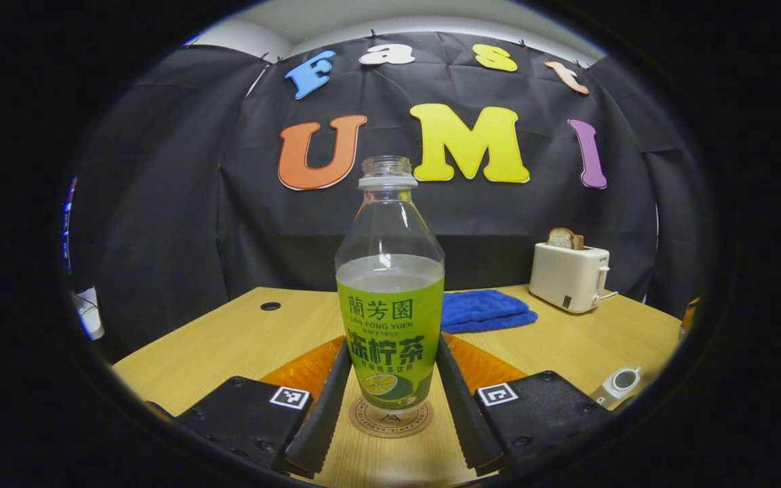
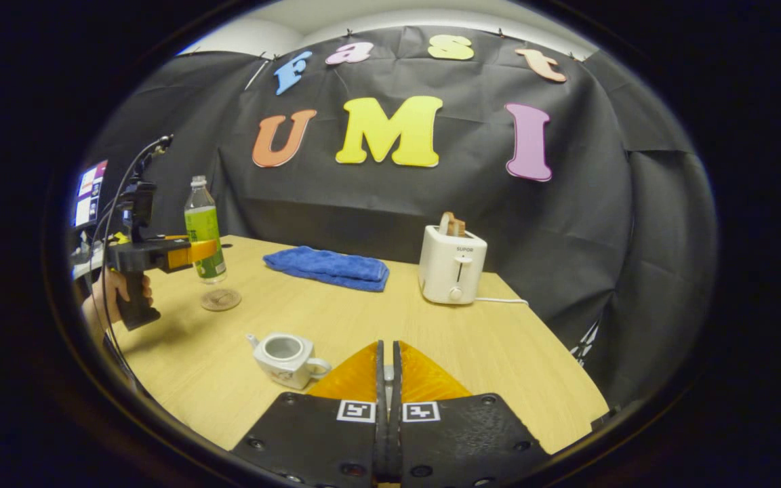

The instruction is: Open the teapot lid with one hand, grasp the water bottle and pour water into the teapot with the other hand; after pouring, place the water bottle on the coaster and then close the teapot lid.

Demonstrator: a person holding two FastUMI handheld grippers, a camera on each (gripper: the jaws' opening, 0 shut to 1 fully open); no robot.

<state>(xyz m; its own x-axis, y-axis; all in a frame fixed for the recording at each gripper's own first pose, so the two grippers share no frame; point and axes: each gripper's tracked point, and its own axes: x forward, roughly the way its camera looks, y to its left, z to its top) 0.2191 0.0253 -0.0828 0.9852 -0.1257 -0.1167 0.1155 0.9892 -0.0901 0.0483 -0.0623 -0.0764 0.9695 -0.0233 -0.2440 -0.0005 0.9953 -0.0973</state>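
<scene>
on the far left of the table, in the right gripper view, i see my left hand-held gripper (image 2: pixel 204 251) held by a hand (image 2: pixel 116 288) on its grip, level with the table and clamped on the lower half of the water bottle (image 2: pixel 204 230). the bottle stands upright, its long axis vertical, cap off, and it looks lifted, with the coaster (image 2: pixel 221 299) lying on the table just below and slightly nearer than its base. in the left gripper view my own two fingers (image 1: pixel 326 400) press the labelled sides of the water bottle (image 1: pixel 390 298), roughly half full, and the coaster (image 1: pixel 390 418) shows under its foot; whether the base touches it i cannot tell from here. moving right, the teapot (image 2: pixel 287 358) sits near the front of the table with its mouth open and no lid on it, spout pointing left. just right of it, at the bottom of that view, my right hand-held gripper (image 2: pixel 385 369) has its fingers together; a small pale thing sits in the slit between them, possibly the lid, but i cannot make it out. so the bottle lies straight ahead in the left grip, directly over its resting spot; i judge the pour done and the set-down is a short straight drop. farther right sit a blue cloth (image 2: pixel 328 266) and a toaster (image 2: pixel 451 264), well apart from the work.
</scene>
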